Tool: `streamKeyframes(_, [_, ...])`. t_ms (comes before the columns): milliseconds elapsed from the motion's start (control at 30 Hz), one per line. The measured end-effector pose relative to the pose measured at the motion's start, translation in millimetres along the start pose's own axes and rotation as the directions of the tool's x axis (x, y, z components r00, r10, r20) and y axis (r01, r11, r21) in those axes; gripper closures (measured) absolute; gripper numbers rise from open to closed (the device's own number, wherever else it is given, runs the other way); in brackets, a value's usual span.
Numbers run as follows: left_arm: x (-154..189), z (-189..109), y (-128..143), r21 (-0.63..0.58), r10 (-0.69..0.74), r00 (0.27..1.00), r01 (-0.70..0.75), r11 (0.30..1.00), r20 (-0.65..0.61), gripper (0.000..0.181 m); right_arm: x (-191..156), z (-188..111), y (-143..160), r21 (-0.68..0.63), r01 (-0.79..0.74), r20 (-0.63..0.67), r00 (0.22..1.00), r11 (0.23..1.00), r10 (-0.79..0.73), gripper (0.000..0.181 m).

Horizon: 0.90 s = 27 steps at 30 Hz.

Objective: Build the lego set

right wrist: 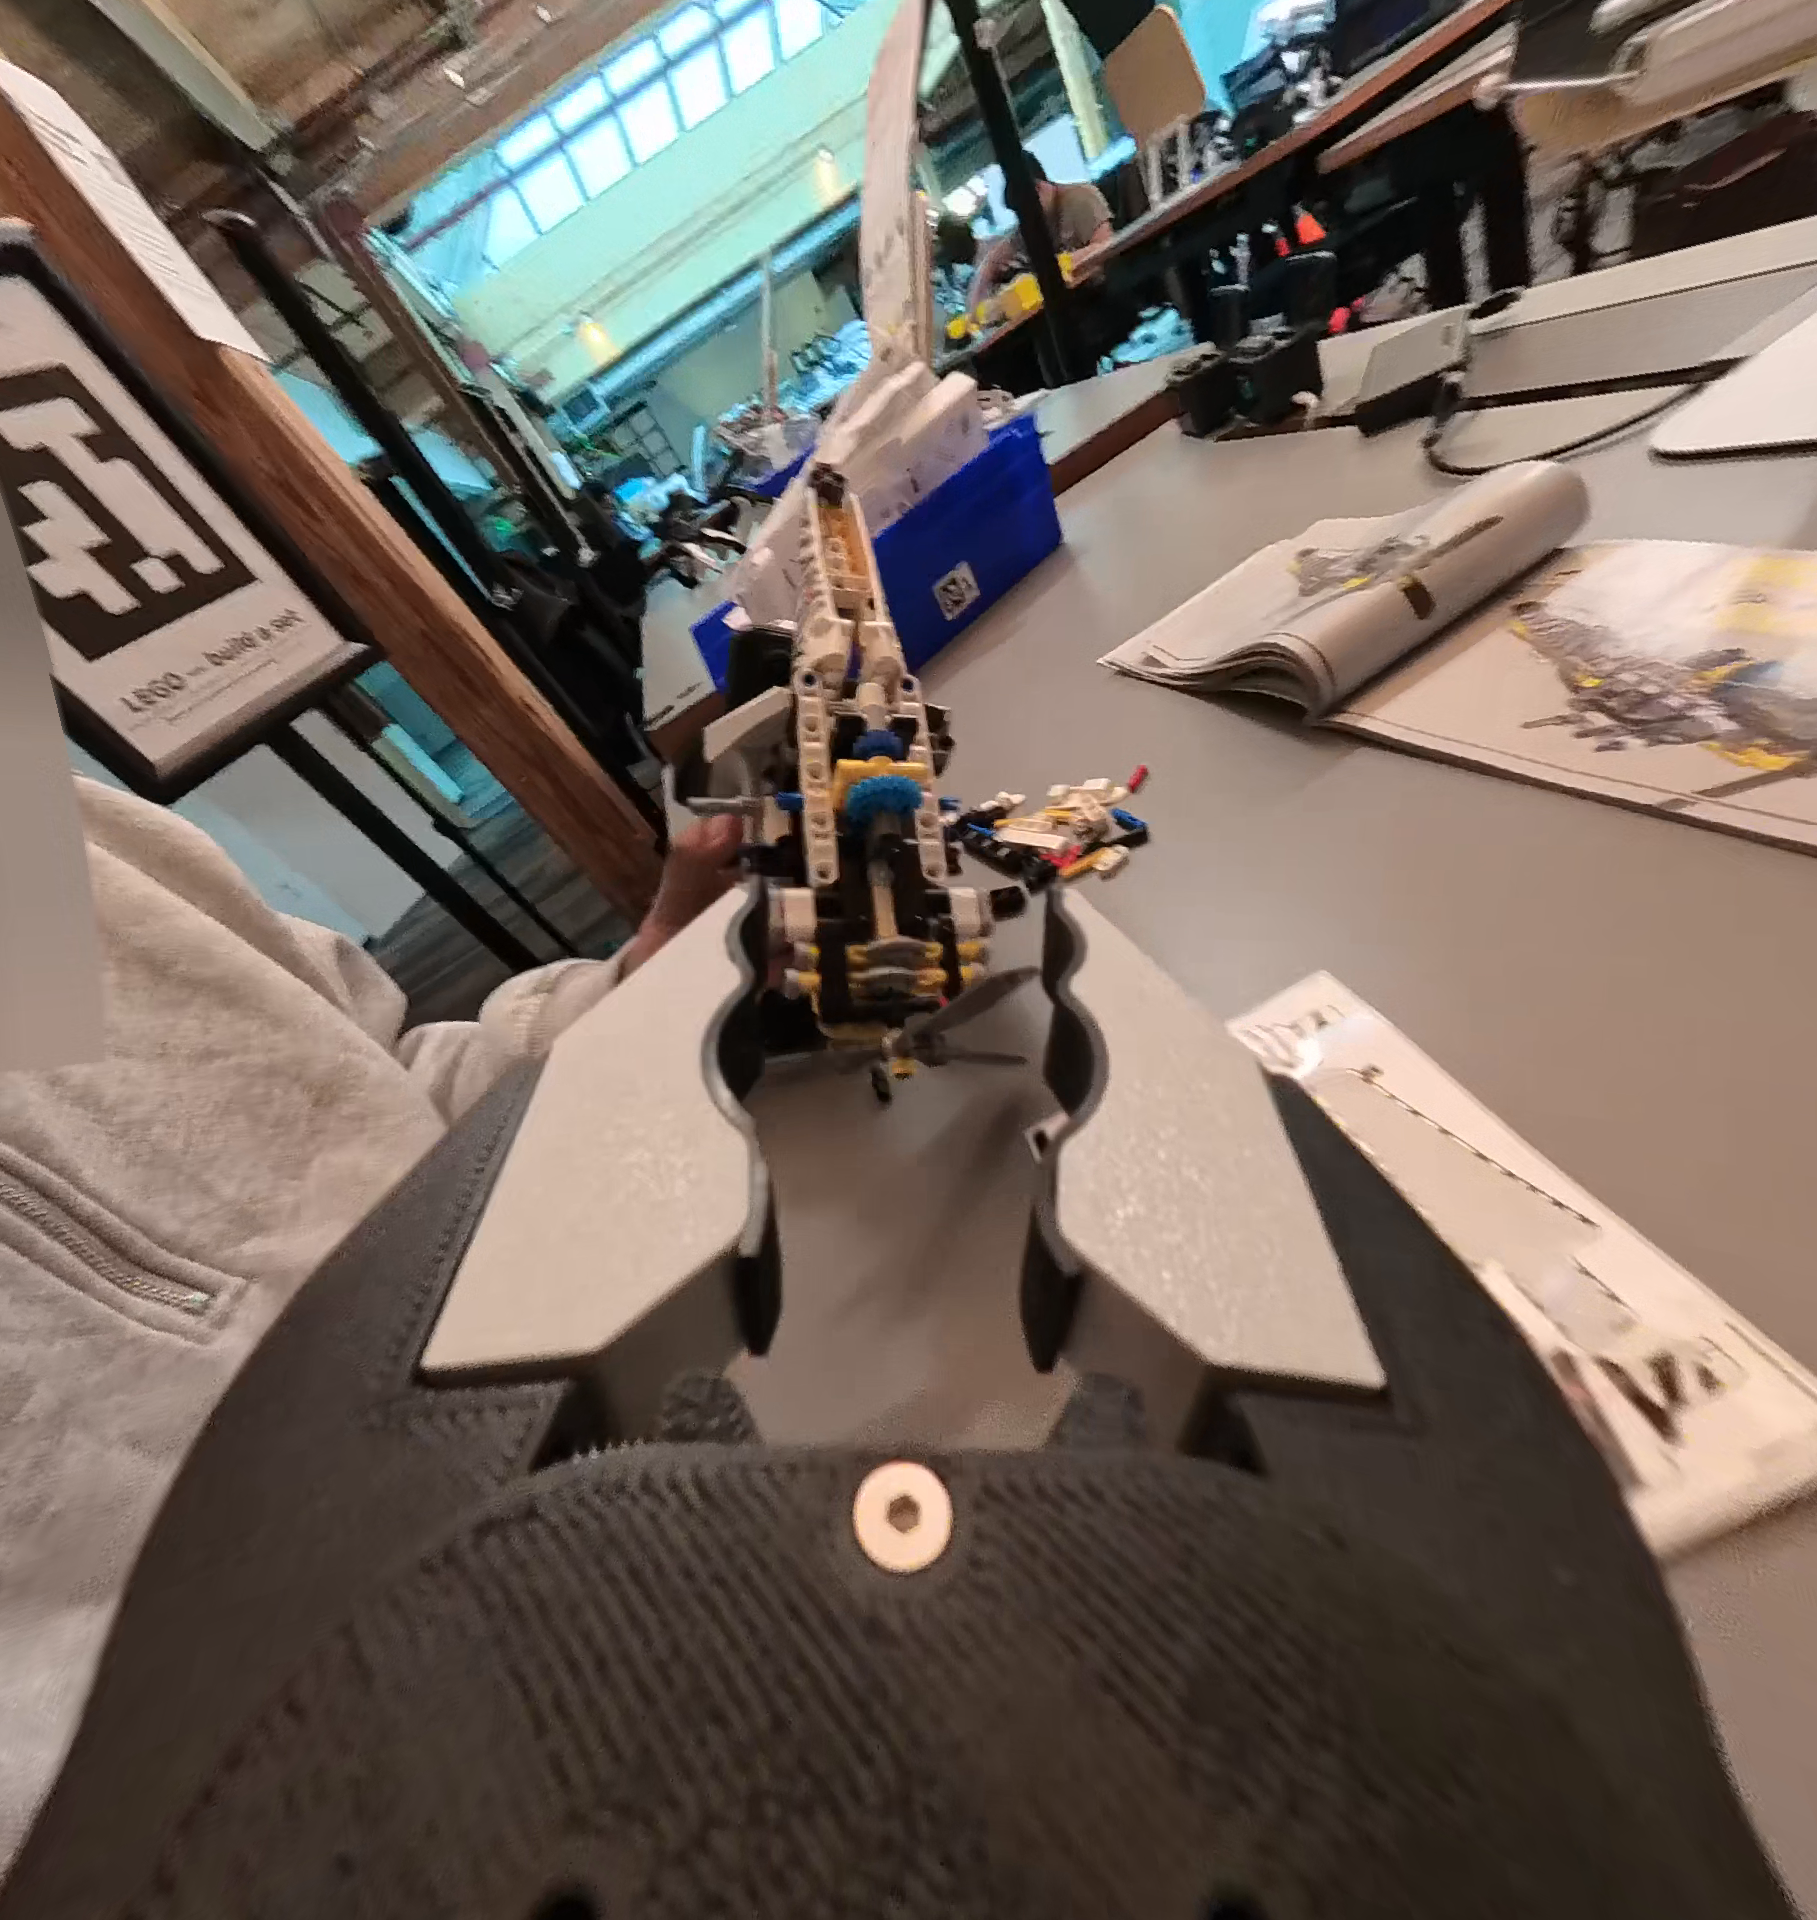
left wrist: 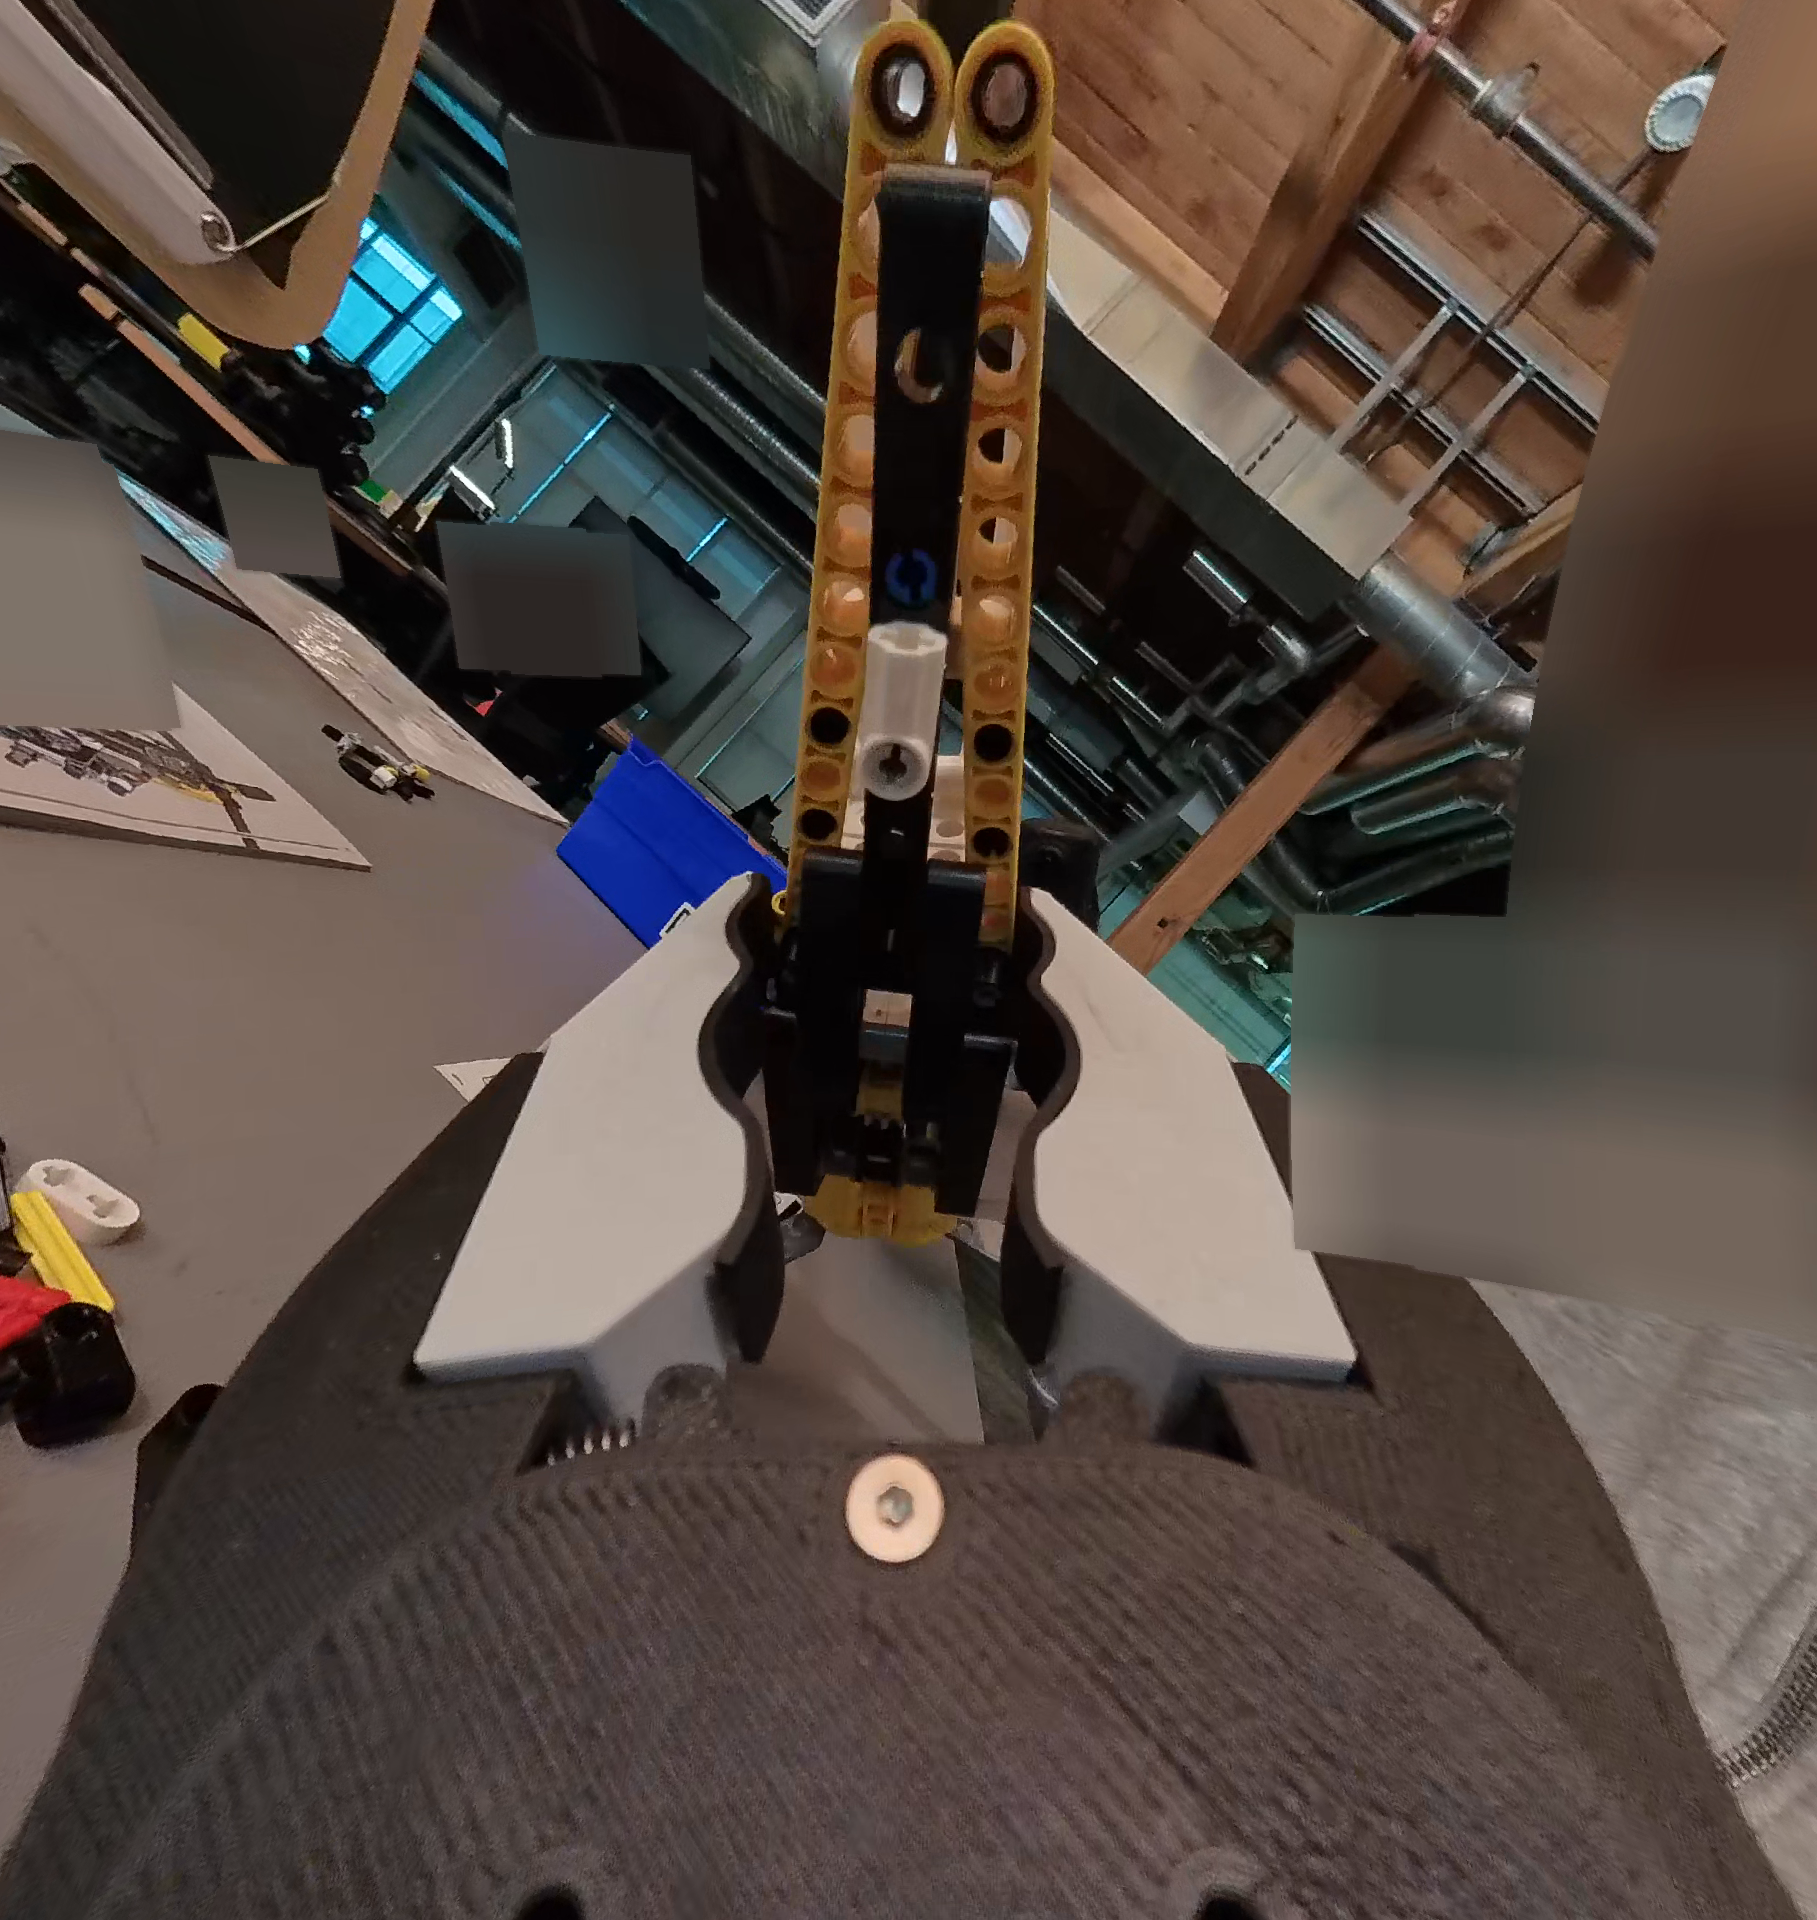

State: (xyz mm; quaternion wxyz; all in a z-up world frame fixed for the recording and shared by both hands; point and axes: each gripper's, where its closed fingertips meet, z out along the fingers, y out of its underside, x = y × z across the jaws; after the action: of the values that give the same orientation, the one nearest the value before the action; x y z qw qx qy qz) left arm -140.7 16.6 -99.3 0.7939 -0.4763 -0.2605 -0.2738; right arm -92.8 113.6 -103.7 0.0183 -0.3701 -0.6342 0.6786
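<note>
My left gripper (left wrist: 893, 935) is shut on the base of a partly built lego model (left wrist: 919, 540) and holds it up off the table. The model has two long yellow holed beams, a black beam between them and a white connector. In the right wrist view the same model (right wrist: 862, 831) shows white, yellow and black parts, blue gears and a small grey propeller (right wrist: 930, 1039). My right gripper (right wrist: 896, 914) is open, and the model's propeller end sits between its fingertips with a gap on the right side. A hand (right wrist: 696, 862) holds the left gripper behind the model.
Loose lego parts lie on the grey table at the left (left wrist: 31, 1268) and in a small pile beyond the model (right wrist: 1060, 821). Open instruction booklets (right wrist: 1403, 623) (left wrist: 156, 790) lie on the table. A blue bin (right wrist: 977, 561) stands at the far edge. A printed sheet (right wrist: 1506, 1247) lies at the right. About 12 cm separates my left fingertips from my right.
</note>
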Motion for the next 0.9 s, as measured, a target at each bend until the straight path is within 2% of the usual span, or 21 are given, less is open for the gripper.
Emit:
streamKeyframes(100, [0.1,-1.0,-1.5,0.011,-0.002,1.0,0.002,1.0,-0.002,0.14,23.9,-14.2,8.7,-0.075,0.04,-0.155,0.987,0.996,-0.051,0.136])
streamKeyframes(200, [-0.8,-1.7,-2.4,0.019,-0.004,1.0,0.004,1.0,0.003,0.14,45.8,-21.8,31.1,-0.217,0.042,-0.274,0.956,0.975,-0.102,0.136])
streamKeyframes(367, [-0.2,0.1,0.9,0.002,-0.007,1.0,0.007,1.0,-0.002,0.14,59.6,-9.0,64.5,-0.415,0.014,-0.269,0.953,0.91,-0.138,0.144])
streamKeyframes(567, [0.6,1.7,4.3,-0.015,-0.023,1.0,0.023,1.0,-0.013,0.14,74.1,2.9,85.9,-0.598,-0.007,-0.224,0.962,0.801,-0.159,0.153])
streamKeyframes(633, [1.2,2.6,6.0,-0.024,-0.024,1.0,0.023,0.999,-0.016,0.14,79.9,3.1,92.7,-0.658,0.002,-0.224,0.954,0.753,-0.199,0.163])
streamKeyframes(800, [2.2,5.3,11.6,-0.056,-0.016,1.0,0.015,0.998,-0.018,0.14,73.7,6.4,98.5,-0.722,0.03,-0.168,0.962,0.691,-0.217,0.171])
streamKeyframes(900, [2.6,6.5,14.0,-0.07,-0.025,0.999,0.023,0.997,-0.024,0.14,77.6,6.2,87.4,-0.685,0.026,-0.197,0.956,0.728,-0.219,0.173])
